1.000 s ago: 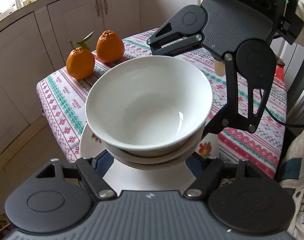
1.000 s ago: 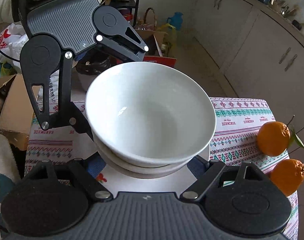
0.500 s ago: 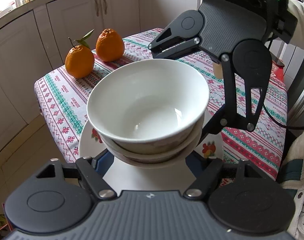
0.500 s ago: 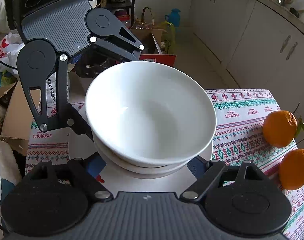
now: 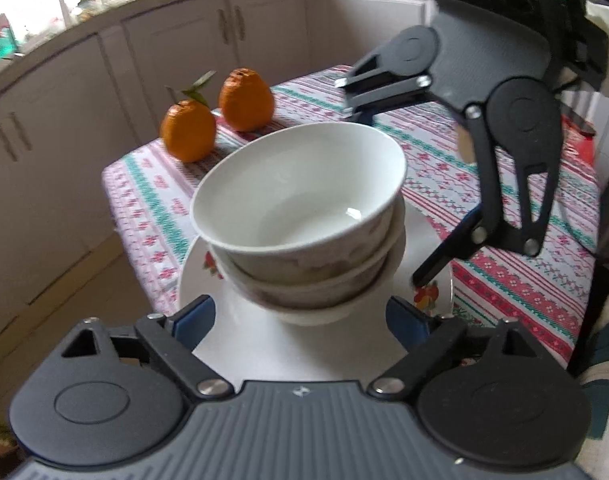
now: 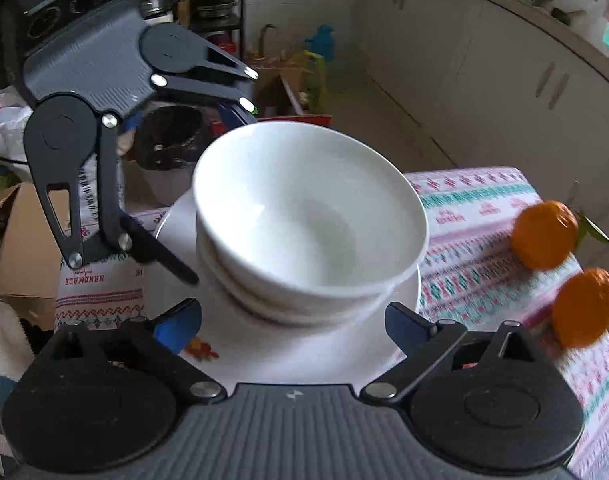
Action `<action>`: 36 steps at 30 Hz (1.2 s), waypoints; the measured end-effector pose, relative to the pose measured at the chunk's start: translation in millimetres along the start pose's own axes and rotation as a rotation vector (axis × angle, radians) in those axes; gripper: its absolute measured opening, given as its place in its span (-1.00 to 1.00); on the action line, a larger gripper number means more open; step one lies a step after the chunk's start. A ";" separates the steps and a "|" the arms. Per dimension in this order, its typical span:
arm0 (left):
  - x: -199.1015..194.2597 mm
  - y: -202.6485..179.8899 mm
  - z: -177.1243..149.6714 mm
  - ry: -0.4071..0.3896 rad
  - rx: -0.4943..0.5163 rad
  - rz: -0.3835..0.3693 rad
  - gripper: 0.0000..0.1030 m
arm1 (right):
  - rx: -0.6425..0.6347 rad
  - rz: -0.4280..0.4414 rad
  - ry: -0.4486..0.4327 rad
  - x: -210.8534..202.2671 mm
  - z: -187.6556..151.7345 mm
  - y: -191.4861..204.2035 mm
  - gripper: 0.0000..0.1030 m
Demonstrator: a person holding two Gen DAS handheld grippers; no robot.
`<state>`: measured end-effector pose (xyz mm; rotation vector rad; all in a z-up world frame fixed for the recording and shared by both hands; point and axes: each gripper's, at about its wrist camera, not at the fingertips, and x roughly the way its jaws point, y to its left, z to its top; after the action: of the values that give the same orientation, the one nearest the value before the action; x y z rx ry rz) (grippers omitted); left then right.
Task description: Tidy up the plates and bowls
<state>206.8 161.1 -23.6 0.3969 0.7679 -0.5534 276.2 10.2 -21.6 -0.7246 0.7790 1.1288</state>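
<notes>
A stack of white bowls (image 5: 304, 216) (image 6: 308, 224) stands on a white plate with fruit decals (image 5: 240, 344) (image 6: 288, 352) on the patterned tablecloth. My left gripper (image 5: 300, 316) is open, its blue-padded fingers to either side of the plate's near rim, just clear of the bowls. My right gripper (image 6: 292, 324) is open on the opposite side, its fingers also flanking the stack's base. Each gripper shows in the other's view, behind the bowls. The bowls look tilted and blurred.
Two oranges (image 5: 220, 120) (image 6: 564, 272) sit near the table's corner. The tablecloth (image 5: 504, 240) covers a small table. Kitchen cabinets (image 5: 104, 100) stand beyond it. Boxes and bags (image 6: 20, 240) lie on the floor past the other side.
Both grippers have drawn back and risen from the stack, so the bowls look smaller and the plate shows more. Neither gripper holds the bowls.
</notes>
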 end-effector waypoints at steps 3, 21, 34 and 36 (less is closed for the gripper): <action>-16.2 -14.1 -8.1 -0.037 -0.028 0.068 0.88 | 0.055 -0.115 0.031 -9.1 -9.8 11.5 0.98; -89.0 -145.0 -6.0 -0.231 -0.546 0.401 0.98 | 0.843 -0.672 -0.170 -136.1 -121.2 124.2 1.00; -102.9 -179.1 4.8 -0.252 -0.572 0.441 0.98 | 0.832 -0.808 -0.253 -163.1 -123.2 164.5 1.00; -103.1 -182.2 5.2 -0.248 -0.572 0.449 0.98 | 0.824 -0.813 -0.250 -161.4 -121.4 166.3 1.00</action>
<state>39.3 48.1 31.4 -0.0380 0.5417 0.0509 58.7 -125.9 29.8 -0.1397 0.5688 0.1041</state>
